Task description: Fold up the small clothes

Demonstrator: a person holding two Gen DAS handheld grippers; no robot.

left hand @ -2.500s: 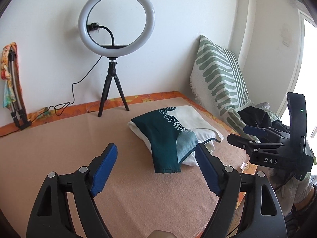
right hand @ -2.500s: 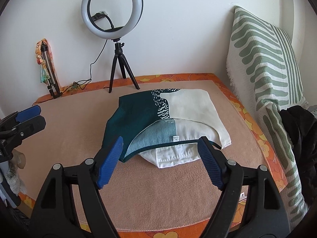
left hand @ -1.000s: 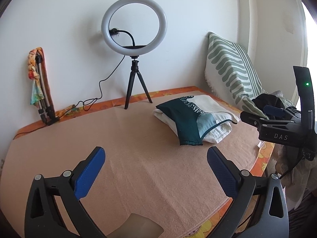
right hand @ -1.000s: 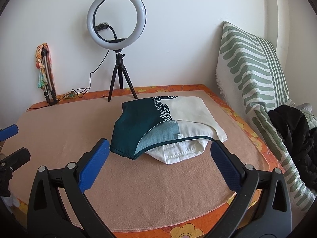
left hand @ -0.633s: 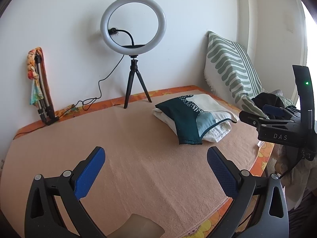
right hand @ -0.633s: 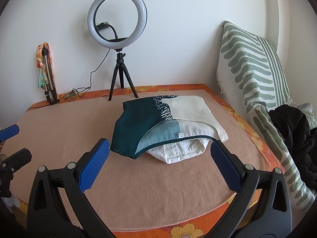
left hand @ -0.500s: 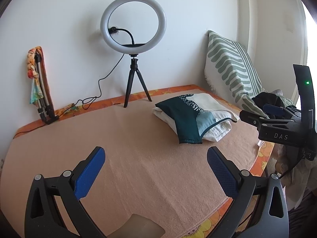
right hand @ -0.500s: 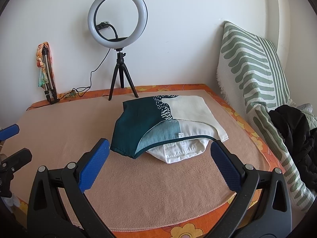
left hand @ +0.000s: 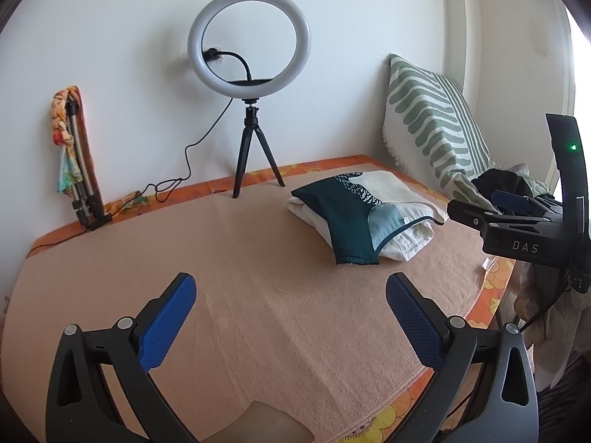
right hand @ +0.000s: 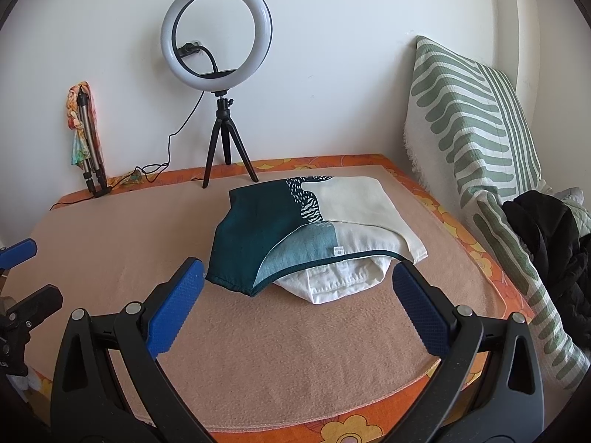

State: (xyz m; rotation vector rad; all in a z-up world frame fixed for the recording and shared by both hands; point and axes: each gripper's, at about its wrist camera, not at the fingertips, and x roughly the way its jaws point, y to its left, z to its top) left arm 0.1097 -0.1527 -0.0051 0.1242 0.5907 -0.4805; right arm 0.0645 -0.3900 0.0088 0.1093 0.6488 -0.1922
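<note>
A folded dark green, teal and cream garment (right hand: 295,232) lies on top of a folded white garment (right hand: 340,284) on the peach blanket (right hand: 295,350); the stack also shows in the left wrist view (left hand: 354,217). My right gripper (right hand: 295,277) is open and empty, just short of the stack's near edge. My left gripper (left hand: 291,291) is open and empty, over bare blanket (left hand: 258,277) well to the left of the stack. The right gripper's body also shows in the left wrist view (left hand: 517,229).
A ring light on a black tripod (right hand: 218,74) stands at the back by the wall, its cable trailing left. A folded tripod with a colourful cloth (right hand: 85,125) leans at the back left. A green-striped pillow (right hand: 480,129) and dark clothes (right hand: 550,236) are on the right.
Both grippers have drawn back from the folded stack since 2.5 s ago and have opened wider. In the last half second nothing has visibly moved.
</note>
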